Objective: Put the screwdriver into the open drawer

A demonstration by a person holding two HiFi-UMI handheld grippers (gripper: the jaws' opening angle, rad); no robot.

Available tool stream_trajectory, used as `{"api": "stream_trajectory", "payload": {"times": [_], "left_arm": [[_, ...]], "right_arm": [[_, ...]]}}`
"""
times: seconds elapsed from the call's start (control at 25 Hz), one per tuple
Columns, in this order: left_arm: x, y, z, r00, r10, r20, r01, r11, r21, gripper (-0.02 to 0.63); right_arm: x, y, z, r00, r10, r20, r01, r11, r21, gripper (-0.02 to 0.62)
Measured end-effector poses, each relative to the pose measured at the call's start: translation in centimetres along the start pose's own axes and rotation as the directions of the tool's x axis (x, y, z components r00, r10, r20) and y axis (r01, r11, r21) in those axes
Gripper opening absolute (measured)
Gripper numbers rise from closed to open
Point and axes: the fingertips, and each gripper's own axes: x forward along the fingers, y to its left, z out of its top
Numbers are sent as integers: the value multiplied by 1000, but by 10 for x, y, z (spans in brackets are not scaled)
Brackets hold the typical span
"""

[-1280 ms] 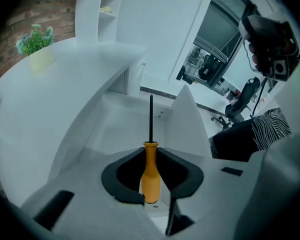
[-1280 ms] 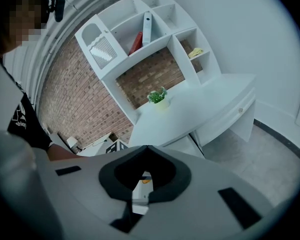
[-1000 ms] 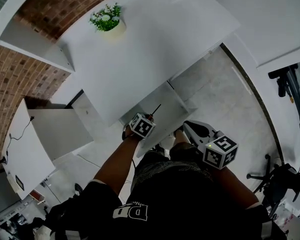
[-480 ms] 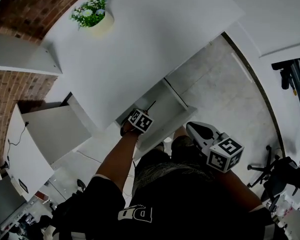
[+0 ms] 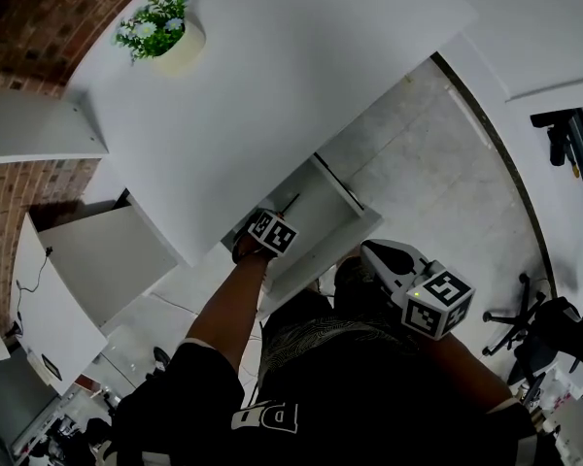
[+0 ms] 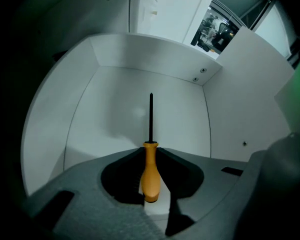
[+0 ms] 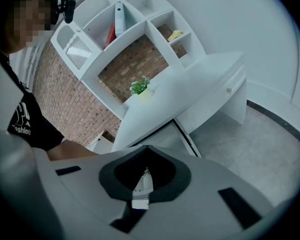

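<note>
1. White desk top (image 5: 272, 85) against a brick wall (image 5: 29, 192). The open drawer (image 6: 110, 134) juts from under the desk's near edge, white inside, with nothing visible lying in it.
2. The left gripper (image 5: 276, 223) hangs steeply nose-down over the drawer. Its jaws are part-way closed and clamped on the orange handle of the screwdriver (image 6: 150, 156). The black shaft points at the drawer floor, about mid-drawer and clear of all four walls. The tip looks short of the floor, but contact can't be told.
3. The right gripper (image 7: 143, 173) sits outside the drawer, off its front edge. Its jaws are drawn together with nothing in them.
4. Risk: letting go at this steep angle. The tip would land first, and the tool could topple, clatter and mark the white floor.
5. Risk: rolling. The handle is round and the floor smooth, so once released it may run to a side wall. It should stay inside, since the walls look tall enough.
6. Risk: slipping in the grip. The pads hold a tapered, smooth handle, and any knock of the shaft against the drawer could swing it between them.
7. Risk: pressing down further with the tip already grounded. That would lever the handle out of the jaws or push on the drawer.
8. Risk: the idle right gripper or the person's legs, close to the drawer front, nudging the drawer shut on the left gripper.
</note>
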Motion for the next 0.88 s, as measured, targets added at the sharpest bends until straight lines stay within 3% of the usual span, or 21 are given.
{"api": "stream_trajectory", "payload": {"times": [0.64, 0.76, 0.88], "left_arm": [[10, -2, 2, 999, -28, -18, 28, 999, -27, 89], [5, -2, 2, 1000, -26, -2, 26, 999, -38, 153], [-6, -1, 2, 1000, -16, 20, 17, 999, -35, 156]], "right_arm": [[7, 4, 0, 1000, -5, -25, 5, 1000, -13, 5], [5, 10, 1, 1000, -7, -22, 7, 1000, -25, 5], [6, 20, 4, 1000, 2, -10, -3, 999, -50, 5]]}}
